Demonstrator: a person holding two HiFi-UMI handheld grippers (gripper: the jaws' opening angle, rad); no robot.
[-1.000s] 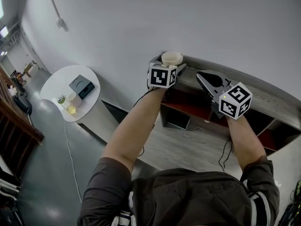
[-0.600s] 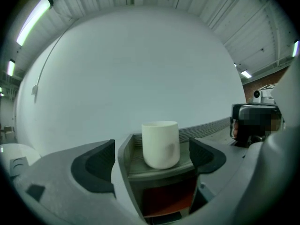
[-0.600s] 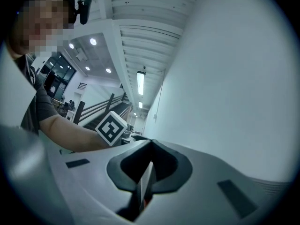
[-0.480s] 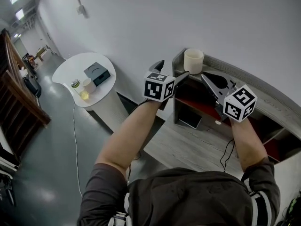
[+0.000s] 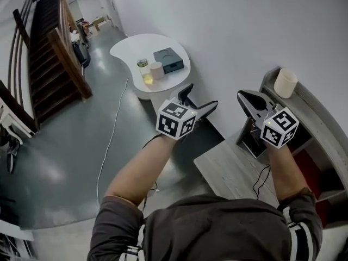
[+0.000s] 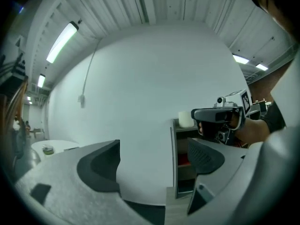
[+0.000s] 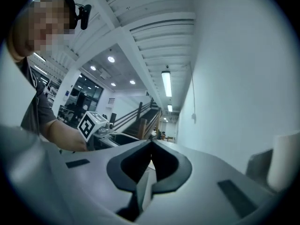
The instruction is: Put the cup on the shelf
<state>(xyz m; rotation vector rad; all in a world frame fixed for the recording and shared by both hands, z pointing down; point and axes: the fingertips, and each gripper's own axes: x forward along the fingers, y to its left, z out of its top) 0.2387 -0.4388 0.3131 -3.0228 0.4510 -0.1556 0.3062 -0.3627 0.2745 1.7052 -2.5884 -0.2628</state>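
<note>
A cream cup stands upright on the top board of the grey shelf unit, near its left end; the left gripper view shows the cup on that same corner. My left gripper is open and holds nothing, well to the left of the shelf and clear of the cup. My right gripper is shut with nothing between its jaws, just left of the shelf end and below the cup. In the right gripper view the cup shows at the far right edge.
A white round table with a dark box, a jar and a small cup stands by the wall to the left. A wooden stair railing runs along the far left. A cable trails over the grey floor.
The view has swung left and back from the shelf. The left gripper has let go of the cup and drawn away; the cup stays on the shelf top. The right gripper stayed shut.
</note>
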